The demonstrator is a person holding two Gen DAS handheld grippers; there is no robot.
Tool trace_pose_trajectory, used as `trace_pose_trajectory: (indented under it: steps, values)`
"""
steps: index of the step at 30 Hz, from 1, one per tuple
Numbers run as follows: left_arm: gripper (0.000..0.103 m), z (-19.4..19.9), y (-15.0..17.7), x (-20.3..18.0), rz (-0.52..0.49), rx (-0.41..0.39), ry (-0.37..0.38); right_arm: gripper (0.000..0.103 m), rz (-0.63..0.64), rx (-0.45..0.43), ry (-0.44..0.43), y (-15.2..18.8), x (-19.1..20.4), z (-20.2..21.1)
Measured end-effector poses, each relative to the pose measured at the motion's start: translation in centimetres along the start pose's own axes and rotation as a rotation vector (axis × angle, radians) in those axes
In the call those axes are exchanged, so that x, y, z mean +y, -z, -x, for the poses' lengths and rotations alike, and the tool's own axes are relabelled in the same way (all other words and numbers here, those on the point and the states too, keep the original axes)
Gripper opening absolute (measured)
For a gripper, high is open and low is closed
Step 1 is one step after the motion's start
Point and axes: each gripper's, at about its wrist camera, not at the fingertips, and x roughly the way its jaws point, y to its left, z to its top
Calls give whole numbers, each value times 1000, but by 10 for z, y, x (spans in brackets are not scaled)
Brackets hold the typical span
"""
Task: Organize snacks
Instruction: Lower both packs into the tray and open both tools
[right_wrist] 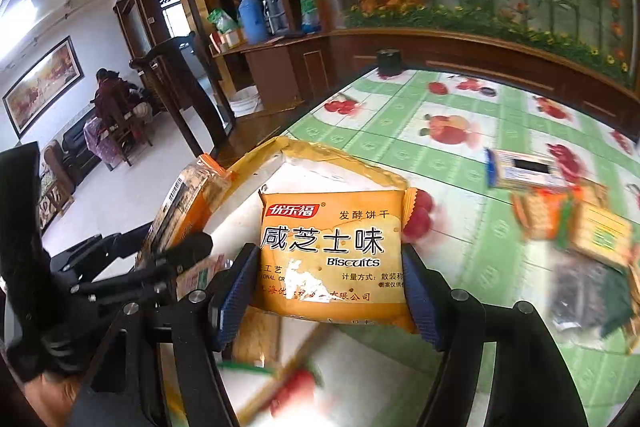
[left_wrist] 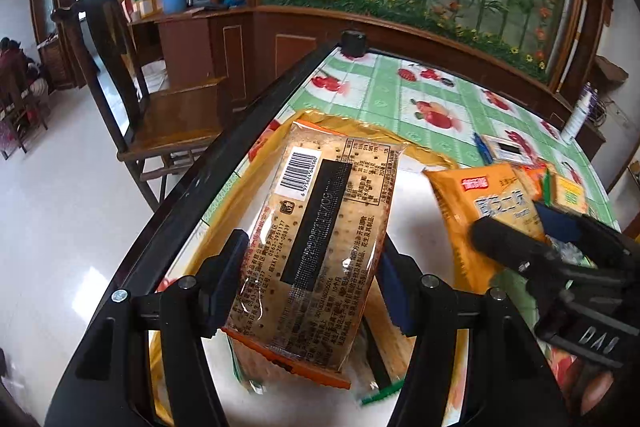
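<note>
My left gripper (left_wrist: 310, 287) is shut on a clear cracker packet (left_wrist: 320, 219), held barcode side up over a gold-rimmed white tray (left_wrist: 424, 153). More packets lie in the tray under it. My right gripper (right_wrist: 328, 297) is shut on an orange biscuit packet (right_wrist: 332, 251), its blue pads pressing on both side edges, above the same tray (right_wrist: 320, 155). In the left wrist view the right gripper (left_wrist: 536, 227) and its orange packet (left_wrist: 480, 211) are close on the right. In the right wrist view the left gripper (right_wrist: 168, 243) and its cracker packet (right_wrist: 180, 203) are close on the left.
Several loose snack packets (right_wrist: 580, 231) and a small box (right_wrist: 520, 167) lie on the green fruit-print tablecloth (right_wrist: 400, 131) right of the tray. A black cylinder (left_wrist: 354, 43) stands at the far table corner. A wooden chair (left_wrist: 160, 115) stands beside the table's black edge (left_wrist: 224, 163).
</note>
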Motion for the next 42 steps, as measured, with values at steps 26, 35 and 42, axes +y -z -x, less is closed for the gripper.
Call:
trace_pose_trajectory:
  steps: [26, 35, 42]
  values:
    - [82, -57, -9, 20, 142, 280, -29, 76, -30, 58, -62, -16, -17, -64]
    - [83, -29, -12, 10, 155, 196, -67, 88, -128, -1, -3, 4, -55, -12]
    - [83, 4, -14, -21, 165, 117, 33, 88, -245, -46, 46, 31, -100, 33]
